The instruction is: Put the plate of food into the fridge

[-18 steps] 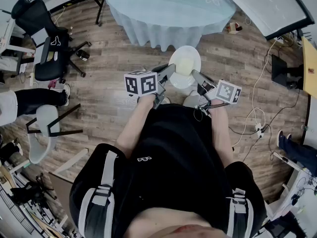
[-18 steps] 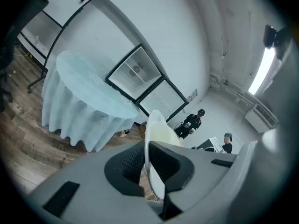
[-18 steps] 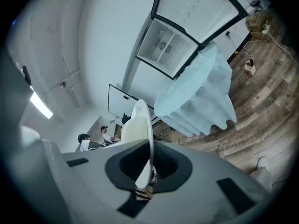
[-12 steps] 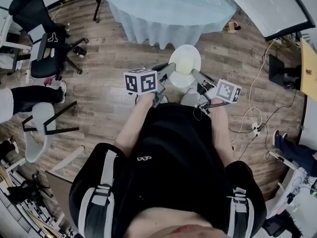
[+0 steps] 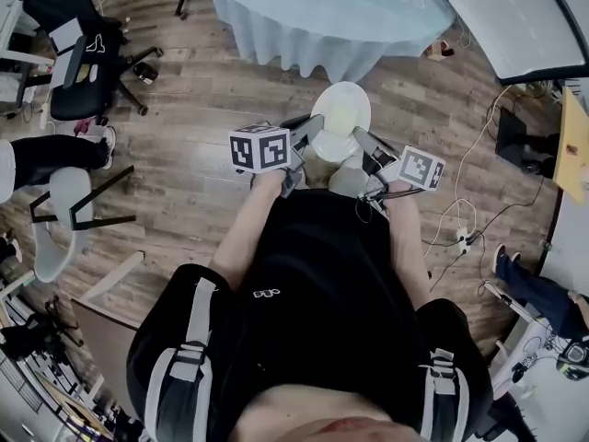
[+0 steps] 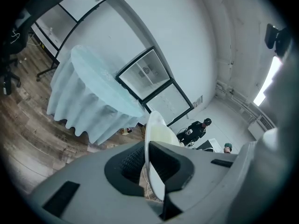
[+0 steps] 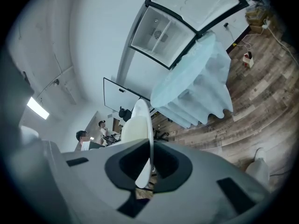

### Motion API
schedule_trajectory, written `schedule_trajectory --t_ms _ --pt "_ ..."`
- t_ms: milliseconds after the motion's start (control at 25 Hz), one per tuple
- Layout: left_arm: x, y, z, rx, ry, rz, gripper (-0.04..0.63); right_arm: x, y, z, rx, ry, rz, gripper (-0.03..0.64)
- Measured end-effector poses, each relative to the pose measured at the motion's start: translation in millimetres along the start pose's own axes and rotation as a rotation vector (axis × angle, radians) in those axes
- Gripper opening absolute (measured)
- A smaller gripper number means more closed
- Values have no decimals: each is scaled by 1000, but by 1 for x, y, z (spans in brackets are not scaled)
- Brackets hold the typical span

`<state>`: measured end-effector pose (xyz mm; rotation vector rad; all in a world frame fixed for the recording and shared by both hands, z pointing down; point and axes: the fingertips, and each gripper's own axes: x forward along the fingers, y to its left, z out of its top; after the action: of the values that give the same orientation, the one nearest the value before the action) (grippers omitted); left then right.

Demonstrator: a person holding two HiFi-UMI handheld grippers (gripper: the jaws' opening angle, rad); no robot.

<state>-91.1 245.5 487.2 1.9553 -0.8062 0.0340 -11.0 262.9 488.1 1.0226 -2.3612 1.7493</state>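
A white plate with pale yellow food on it is held level in front of the person, above the wood floor. My left gripper is shut on the plate's left rim and my right gripper is shut on its right rim. In the left gripper view the plate shows edge-on between the jaws. The right gripper view also has the plate edge-on, clamped between the jaws. A glass-door fridge stands against the far wall; its door looks closed.
A round table with a pale blue cloth stands just ahead. Black office chairs are at the left, a white chair nearer. Cables and a power strip lie on the floor at the right. People stand at the room's edges.
The person has stepped a little forward and to the left; the table and floor have shifted in the head view. Both grippers keep their hold on the plate.
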Motion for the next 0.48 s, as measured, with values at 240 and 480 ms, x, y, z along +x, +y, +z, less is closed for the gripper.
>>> schedule_trajectory --t_ms 240,480 --pt "0 0 -9 -16 6 1 26 -2 -5 -7 27 3 6 15" --pt "-5 3 -17 -29 11 16 26 -4 -8 -19 54 10 -1 15"
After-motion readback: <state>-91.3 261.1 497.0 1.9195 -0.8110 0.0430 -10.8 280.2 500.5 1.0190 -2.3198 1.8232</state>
